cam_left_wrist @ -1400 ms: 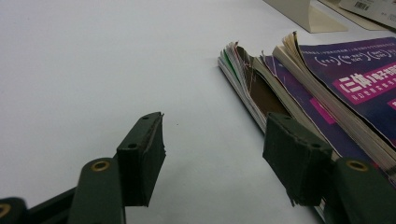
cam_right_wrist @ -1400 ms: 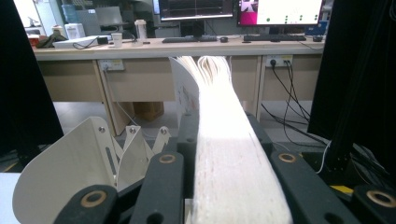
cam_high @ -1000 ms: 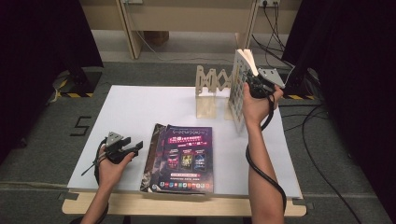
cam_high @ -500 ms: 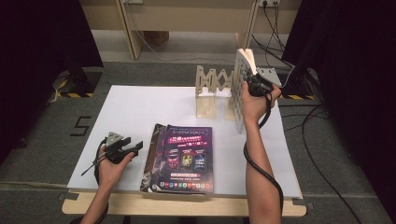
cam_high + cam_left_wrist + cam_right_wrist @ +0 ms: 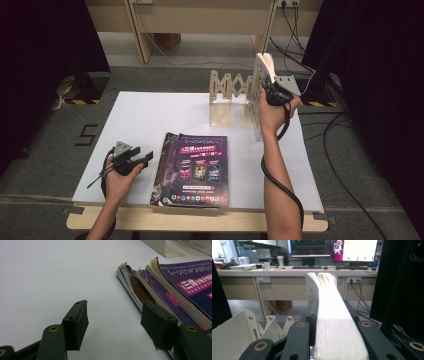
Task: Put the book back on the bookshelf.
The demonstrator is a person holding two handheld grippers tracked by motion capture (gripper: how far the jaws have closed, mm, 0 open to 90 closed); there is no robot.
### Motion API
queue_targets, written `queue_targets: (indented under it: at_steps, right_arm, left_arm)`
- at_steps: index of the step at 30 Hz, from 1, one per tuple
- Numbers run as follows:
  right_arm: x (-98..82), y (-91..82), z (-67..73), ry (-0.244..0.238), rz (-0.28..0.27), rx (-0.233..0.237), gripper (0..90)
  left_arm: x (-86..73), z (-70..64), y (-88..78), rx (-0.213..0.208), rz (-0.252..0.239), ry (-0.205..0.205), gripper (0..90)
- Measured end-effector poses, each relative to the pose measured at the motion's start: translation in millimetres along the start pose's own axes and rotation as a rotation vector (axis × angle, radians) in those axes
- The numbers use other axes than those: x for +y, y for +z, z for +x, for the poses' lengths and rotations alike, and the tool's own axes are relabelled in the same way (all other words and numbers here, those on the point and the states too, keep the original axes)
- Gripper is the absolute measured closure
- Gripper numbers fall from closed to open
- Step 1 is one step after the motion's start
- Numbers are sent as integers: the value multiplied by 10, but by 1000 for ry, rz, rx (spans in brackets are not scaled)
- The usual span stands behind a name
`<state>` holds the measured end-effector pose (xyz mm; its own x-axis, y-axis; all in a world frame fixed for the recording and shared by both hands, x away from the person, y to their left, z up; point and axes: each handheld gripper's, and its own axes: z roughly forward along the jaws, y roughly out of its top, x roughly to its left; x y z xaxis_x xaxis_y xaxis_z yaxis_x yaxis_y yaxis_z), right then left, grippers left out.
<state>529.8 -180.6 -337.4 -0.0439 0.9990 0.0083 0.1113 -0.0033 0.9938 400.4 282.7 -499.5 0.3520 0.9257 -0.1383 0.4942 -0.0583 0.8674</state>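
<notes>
1. A person works at a white-topped table (image 5: 150,115) with a black two-jaw gripper in each hand; the work in hand looks like standing books up in a rack.
2. The right gripper (image 5: 271,92) is at the far right of the table, holding a thick white-paged paperback book (image 5: 259,95) upright; in the right gripper view the book's page edge (image 5: 334,322) runs up between the black jaws, with a pad against each side, so the jaws are gripping it; they have just eased open slightly with the book between them.
3. The book stands just beside a pale wooden zigzag rack (image 5: 227,95), at the rack's right end; whether its lower edge rests on the table or in a slot I cannot tell.
4. The left gripper (image 5: 131,161) rests low at the near left of the table, jaws spread apart with nothing between them.
5. Just to its right lies a stack of magazines with a purple and pink top cover (image 5: 197,167), flat on the table; in the left gripper view the right jaw is close to the stack's frayed page edges (image 5: 132,287).
6. Risks, as I judge them: the upper pages fan apart, so a loosening grip could let the book slip or tip sideways; it could knock the light rack over; pushing it down off-line could buckle the cover.
</notes>
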Motion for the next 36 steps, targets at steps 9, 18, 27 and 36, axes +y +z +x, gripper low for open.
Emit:
queue_targets:
  at_steps: [9,18,27,36]
  right_arm:
    - [30,-9,-16,3,23,4,690]
    - [47,-50,-19,9,29,-3,643]
    - [48,-135,-32,8,24,0,592]
    - [42,-209,-46,0,27,6,577]
  left_arm:
    - [0,1,0,-1,-1,-1,375]
    - [-2,-2,1,-2,-5,0,375]
    - [-1,-8,0,0,-2,4,375]
    - [-1,-5,2,-3,-4,-3,374]
